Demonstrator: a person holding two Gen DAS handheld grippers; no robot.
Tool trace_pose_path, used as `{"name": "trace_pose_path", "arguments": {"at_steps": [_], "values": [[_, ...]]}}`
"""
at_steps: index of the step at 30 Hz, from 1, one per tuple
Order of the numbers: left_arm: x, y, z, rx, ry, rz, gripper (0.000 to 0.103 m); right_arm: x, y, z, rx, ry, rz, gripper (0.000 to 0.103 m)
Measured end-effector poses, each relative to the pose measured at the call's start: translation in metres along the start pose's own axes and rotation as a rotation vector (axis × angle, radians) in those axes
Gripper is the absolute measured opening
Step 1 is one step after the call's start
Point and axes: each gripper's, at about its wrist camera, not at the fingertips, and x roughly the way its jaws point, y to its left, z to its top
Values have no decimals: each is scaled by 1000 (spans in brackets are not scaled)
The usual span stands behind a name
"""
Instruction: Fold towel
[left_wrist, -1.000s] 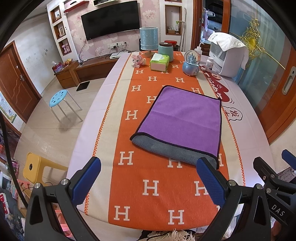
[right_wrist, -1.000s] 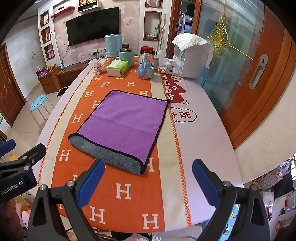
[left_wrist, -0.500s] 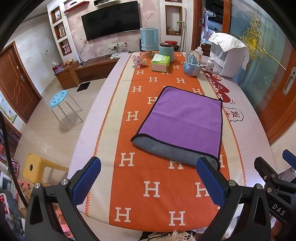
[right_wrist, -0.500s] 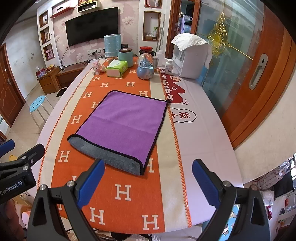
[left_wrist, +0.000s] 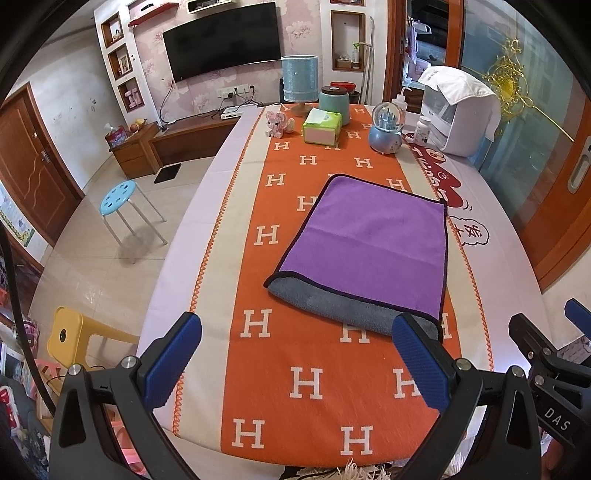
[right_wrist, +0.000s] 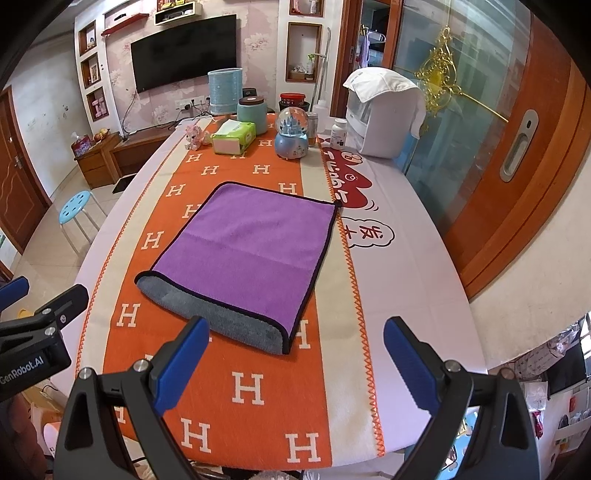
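Towel, one, folded; two grippers, left gripper and right gripper, gape.

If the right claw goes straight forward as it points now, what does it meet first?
Probably the orange tablecloth, just short of the towel's grey near edge; the right claw is open and holds nothing. Depth is unclear.

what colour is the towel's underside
Grey, under the purple towel top; clearest in the right wrist view.

Both views now sit slightly higher and farther back from the towel, so the left gripper and right gripper are a touch more withdrawn from its grey near edge.
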Motion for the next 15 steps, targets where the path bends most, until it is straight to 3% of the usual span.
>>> {"name": "trace_pose_path", "arguments": {"at_steps": [15], "values": [[0,-1,0,1,1,0,103,3,5,4,0,7,4,96]]}}
